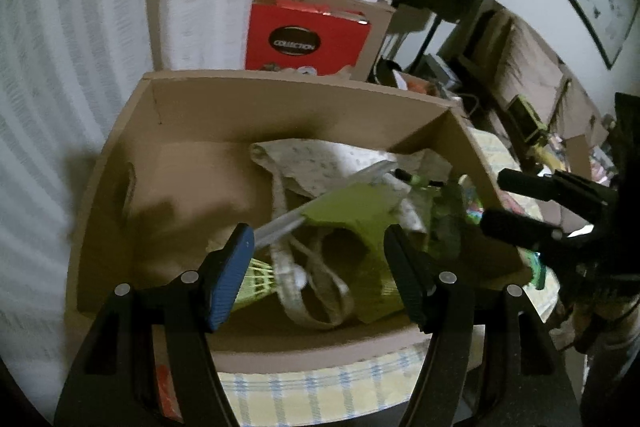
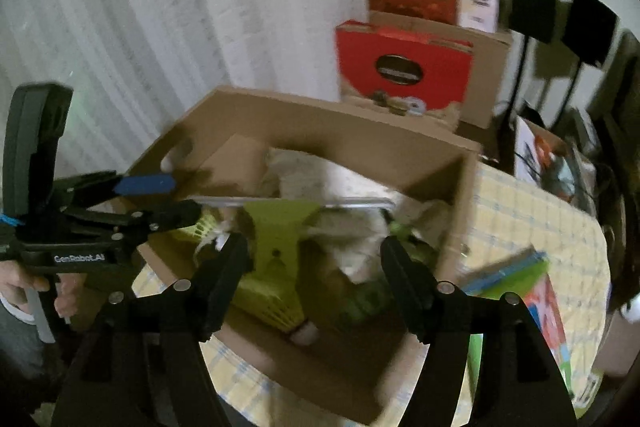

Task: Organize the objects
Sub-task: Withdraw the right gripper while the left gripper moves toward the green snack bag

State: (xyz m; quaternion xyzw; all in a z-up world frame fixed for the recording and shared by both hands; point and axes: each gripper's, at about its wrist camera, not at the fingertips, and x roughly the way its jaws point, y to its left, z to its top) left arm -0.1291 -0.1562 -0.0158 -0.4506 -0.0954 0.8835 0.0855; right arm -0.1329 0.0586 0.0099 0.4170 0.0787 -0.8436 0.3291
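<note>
I saw a matt cardboard box, a checked cloth tablecloth, and ribbed blue pads.

Left gripper tilted downward, jaws apart, nothing between pads. Right gripper likewise tilted down, jaws spread, empty. Person's hand wraps the left gripper's handle, fingers curled around it.

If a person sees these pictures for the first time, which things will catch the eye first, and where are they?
The open cardboard box on the checked tablecloth fills the middle, with a lime-green tool lying over pale cloth inside. Behind it, a bright red box stands against the white curtain. The left gripper and the right gripper both hang open over the box, holding nothing.
</note>
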